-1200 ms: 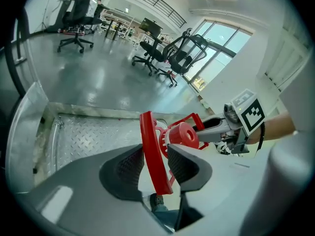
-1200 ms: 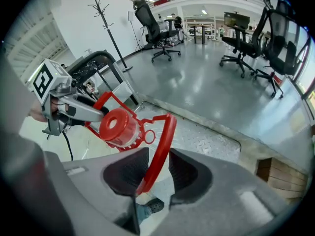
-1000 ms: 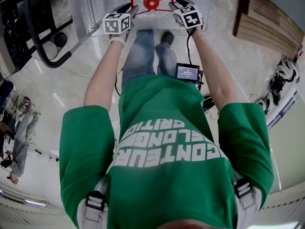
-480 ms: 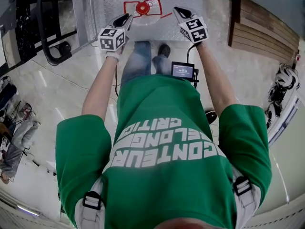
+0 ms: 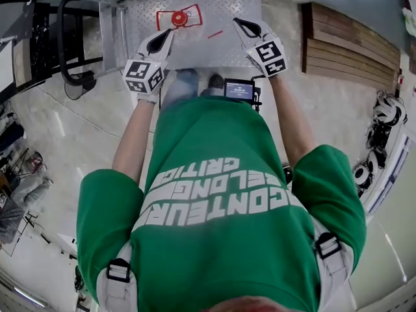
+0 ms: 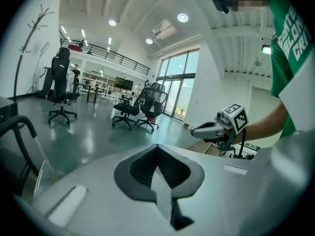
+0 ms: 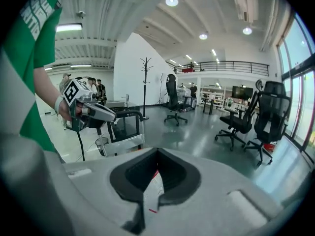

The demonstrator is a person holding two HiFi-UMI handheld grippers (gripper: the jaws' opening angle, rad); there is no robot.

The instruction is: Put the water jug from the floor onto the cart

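Jug (image 5: 179, 18): there it is, up on the cart (image 5: 234, 5), on the left half of the deck. The red cap faces the camera with a red outline around it. The clear body is hard to make out.

Cart: a metal tread-plate deck lies straight ahead of the person, and the black handle (image 5: 65, 41) stands at its left end.

Left gripper (image 5: 166, 36): it hangs over the cart's near edge with its tip aimed at the jug. It is just beside the jug and not touching it. The jaws are drawn together with nothing between them.

Right gripper (image 5: 242, 25): it sits over the right half of the cart, well apart from the jug. The jaws are together here too and hold nothing. A thin slit between them shows a scrap of white and red.

Person (image 5: 221, 200): in a green shirt, the person stands at the cart's near side. Both arms reach out over the cart and the shoes are right at its edge.

Screen (image 5: 239, 90): a small lit device sits at the waist, just short of the cart's near edge and beside the right forearm.

Boards (image 5: 344, 38): wooden slats lie on the floor just right of the cart.

Chairs (image 7: 241, 124): office chairs stand well away from the cart, out across the glossy floor.
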